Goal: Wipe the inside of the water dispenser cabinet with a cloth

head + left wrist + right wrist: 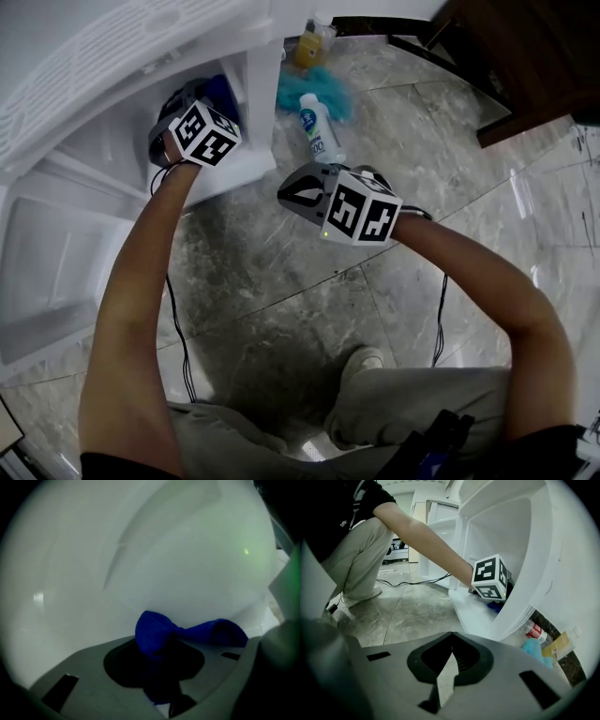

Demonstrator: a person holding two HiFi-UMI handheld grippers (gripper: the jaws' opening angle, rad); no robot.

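Left gripper (161,667) fingers clamp blue cloth (154,632) inside white cabinet (140,550); right gripper (452,641) fingers closed, empty.

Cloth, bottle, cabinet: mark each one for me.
cloth (154,633), left gripper view, left fold
bottle (313,122), head view, label
cabinet (543,569), right gripper view, side wall

Left gripper (202,111) extended forward, jaws gripping blue cloth (157,632), right gripper (294,194) tilted down, jaws together

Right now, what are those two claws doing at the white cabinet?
Left gripper shut on blue cloth, inside white cabinet. Right gripper shut, empty, held outside. Nothing seen blocking the cloth.
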